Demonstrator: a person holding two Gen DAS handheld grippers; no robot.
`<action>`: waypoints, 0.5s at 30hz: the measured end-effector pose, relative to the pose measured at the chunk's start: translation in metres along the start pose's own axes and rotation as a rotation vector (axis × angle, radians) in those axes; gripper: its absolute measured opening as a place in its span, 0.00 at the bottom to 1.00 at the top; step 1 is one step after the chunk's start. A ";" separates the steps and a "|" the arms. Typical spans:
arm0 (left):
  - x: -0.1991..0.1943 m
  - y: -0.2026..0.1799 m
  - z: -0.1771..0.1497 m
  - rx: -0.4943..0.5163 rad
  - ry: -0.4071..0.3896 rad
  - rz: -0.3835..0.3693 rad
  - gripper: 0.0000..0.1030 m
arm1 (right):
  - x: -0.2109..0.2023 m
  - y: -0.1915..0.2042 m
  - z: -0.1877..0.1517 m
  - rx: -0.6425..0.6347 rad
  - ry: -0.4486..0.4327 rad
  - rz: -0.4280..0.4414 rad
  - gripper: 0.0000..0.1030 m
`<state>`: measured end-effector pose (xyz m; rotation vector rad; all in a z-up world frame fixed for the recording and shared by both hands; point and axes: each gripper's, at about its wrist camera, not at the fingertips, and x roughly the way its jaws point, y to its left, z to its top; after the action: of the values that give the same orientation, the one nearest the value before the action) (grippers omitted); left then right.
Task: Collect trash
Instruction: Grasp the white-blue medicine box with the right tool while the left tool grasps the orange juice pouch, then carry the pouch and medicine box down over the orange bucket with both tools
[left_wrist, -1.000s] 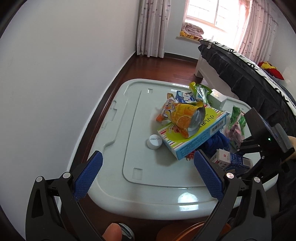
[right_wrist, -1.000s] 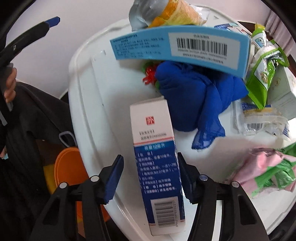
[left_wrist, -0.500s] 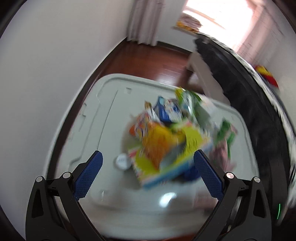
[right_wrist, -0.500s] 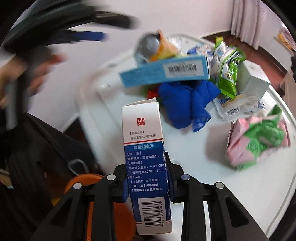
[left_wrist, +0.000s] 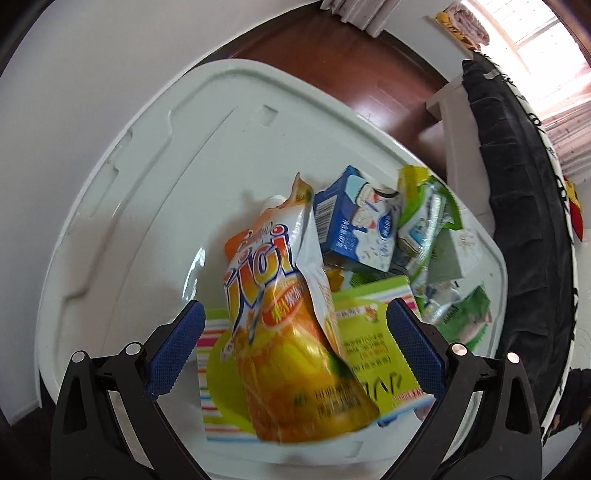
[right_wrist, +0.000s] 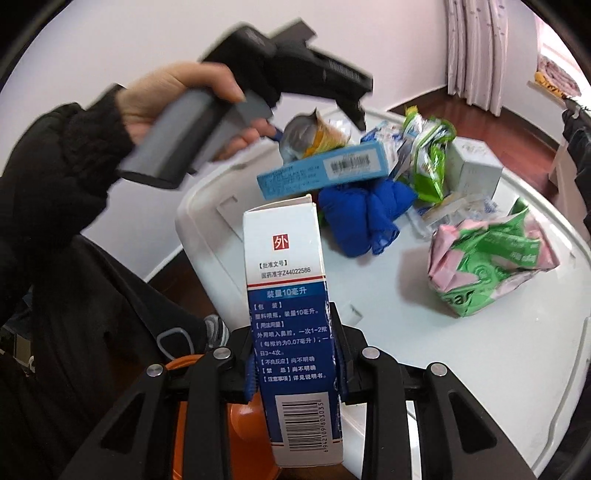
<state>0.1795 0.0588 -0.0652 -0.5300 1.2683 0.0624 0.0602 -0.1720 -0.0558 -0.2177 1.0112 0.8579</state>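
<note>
Blue-white carton (right_wrist: 291, 314) | clamped, right gripper (right_wrist: 295, 373) | lifted above lid (right_wrist: 480, 350)

A white plastic tabletop (right_wrist: 480, 369) carries litter: a crumpled pink-and-green wrapper (right_wrist: 491, 258), a blue cloth (right_wrist: 362, 218), a striped flat box (left_wrist: 369, 343) and a blue carton (left_wrist: 351, 232) lying near one another.
</note>
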 end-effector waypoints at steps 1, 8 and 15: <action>0.003 0.001 0.001 -0.002 0.010 -0.002 0.93 | -0.004 -0.002 0.003 0.001 -0.007 0.002 0.30; 0.008 0.001 0.005 0.028 0.001 -0.037 0.53 | -0.012 -0.007 0.004 0.005 -0.027 -0.007 0.30; -0.004 0.014 0.003 0.034 -0.068 -0.068 0.36 | -0.018 -0.006 0.005 0.007 -0.048 -0.036 0.30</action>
<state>0.1759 0.0730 -0.0653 -0.5367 1.1820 0.0022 0.0633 -0.1828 -0.0395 -0.2083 0.9626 0.8234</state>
